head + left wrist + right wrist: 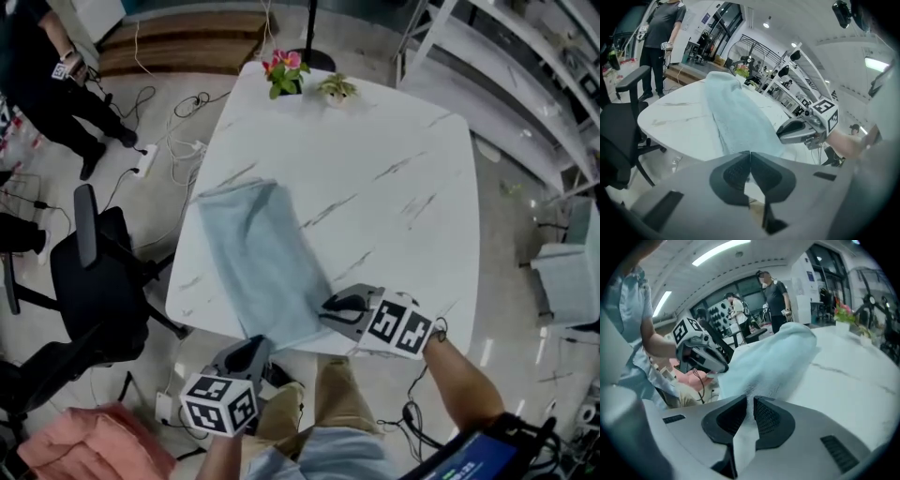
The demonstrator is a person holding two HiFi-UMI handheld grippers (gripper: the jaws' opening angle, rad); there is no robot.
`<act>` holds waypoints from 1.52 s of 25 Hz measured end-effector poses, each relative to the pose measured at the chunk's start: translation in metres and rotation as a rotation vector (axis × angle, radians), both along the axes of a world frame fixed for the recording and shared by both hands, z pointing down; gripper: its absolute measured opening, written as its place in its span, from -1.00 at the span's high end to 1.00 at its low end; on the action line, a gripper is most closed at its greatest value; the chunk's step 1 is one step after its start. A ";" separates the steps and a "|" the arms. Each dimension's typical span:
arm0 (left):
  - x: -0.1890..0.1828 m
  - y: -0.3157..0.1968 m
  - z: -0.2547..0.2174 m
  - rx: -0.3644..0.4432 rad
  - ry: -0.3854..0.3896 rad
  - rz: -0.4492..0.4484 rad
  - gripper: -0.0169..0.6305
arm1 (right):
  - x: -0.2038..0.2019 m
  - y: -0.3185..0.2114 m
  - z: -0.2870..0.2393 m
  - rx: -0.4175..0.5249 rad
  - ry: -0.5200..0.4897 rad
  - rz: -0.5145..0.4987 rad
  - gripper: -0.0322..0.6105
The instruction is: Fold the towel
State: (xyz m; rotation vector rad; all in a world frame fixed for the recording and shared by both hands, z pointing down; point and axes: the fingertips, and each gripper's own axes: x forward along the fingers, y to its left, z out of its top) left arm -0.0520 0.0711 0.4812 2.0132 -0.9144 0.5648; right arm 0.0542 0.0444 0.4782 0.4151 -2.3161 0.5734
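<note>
The towel (267, 267) lies as a long strip on the left part of the tabletop (394, 187). It runs from the near edge toward 11 o'clock. The left tongs (255, 349) are closed tight on its near corner, at 6 o'clock of the strip. The right tongs (330, 307) stand narrow and pinch the other near corner, at 4 o'clock, with cloth passing between their pads.
</note>
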 end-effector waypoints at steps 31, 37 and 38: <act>0.103 -0.017 -0.011 -0.125 0.165 0.188 0.92 | -0.058 -0.275 -0.036 -0.035 -0.134 -0.473 0.84; 0.104 -0.016 -0.010 -0.126 0.170 0.184 0.92 | -0.056 -0.334 0.017 0.119 0.149 -0.234 0.84; 0.103 -0.016 -0.010 -0.124 0.172 0.180 0.92 | -0.058 -0.336 0.009 0.163 0.136 -0.211 0.84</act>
